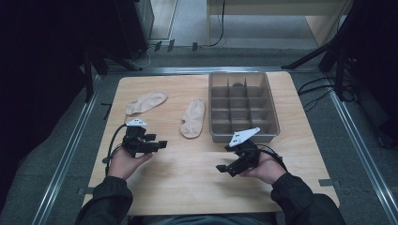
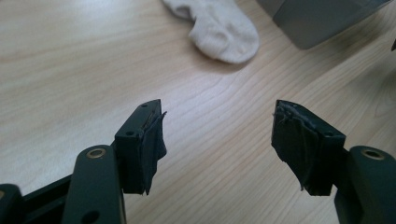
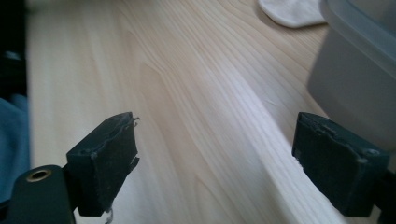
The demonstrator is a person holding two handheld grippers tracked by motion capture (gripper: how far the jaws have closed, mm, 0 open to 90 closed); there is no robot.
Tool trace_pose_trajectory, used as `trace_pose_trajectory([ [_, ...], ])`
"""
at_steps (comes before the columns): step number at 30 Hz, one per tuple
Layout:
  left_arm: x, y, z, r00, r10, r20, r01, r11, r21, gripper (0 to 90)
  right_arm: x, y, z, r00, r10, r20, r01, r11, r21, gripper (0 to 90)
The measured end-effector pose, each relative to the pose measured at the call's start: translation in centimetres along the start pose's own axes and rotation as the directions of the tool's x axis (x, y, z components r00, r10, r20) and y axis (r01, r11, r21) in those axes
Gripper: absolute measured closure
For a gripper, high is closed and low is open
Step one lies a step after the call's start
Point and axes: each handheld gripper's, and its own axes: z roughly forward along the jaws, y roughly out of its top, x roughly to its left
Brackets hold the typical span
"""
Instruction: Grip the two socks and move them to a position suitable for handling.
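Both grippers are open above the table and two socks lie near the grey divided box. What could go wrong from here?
1. The nearer sock lies flat and limp; the left gripper may pinch only one layer, and the sock could slip out.
2. The right gripper hovers close to the grey divided box, so it might bump the wall.
3. The compartments look small; a sock may hang over the dividers.
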Motion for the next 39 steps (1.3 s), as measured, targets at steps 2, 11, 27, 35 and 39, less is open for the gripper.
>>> trace_pose_trajectory([
  [2, 0.1, -0.1, 0.1, 0.9997, 0.020, -0.014, -0.020, 0.9997, 0.016, 39.0, 0.0, -0.2, 0.1, 0.9999, 0.004, 0.011, -0.004, 0.999, 0.043, 21.5],
  [11, -0.1, -0.3, 0.1, 0.9991, 0.029, -0.030, -0.028, 0.9988, 0.040, 33.9, -0.1, -0.2, 0.3, 0.9999, -0.006, -0.016, 0.007, 0.997, 0.074, 30.8],
  [27, 0.4, -0.4, -0.4, 0.9995, -0.009, -0.029, 0.010, 0.9995, 0.029, 31.2, -0.2, -0.1, 0.2, 0.9996, -0.027, 0.004, 0.026, 0.995, 0.091, 34.2],
  [35, 0.8, -0.6, -0.5, 0.9991, -0.010, -0.042, 0.011, 0.9991, 0.040, 32.1, 0.1, 0.0, 0.1, 0.9992, -0.039, -0.005, 0.040, 0.996, 0.076, 36.3],
  [39, 1.0, -0.6, -0.6, 0.9987, -0.016, -0.049, 0.018, 0.9990, 0.040, 32.2, 0.1, 0.0, 0.2, 0.9996, -0.024, -0.013, 0.025, 0.996, 0.081, 36.9],
])
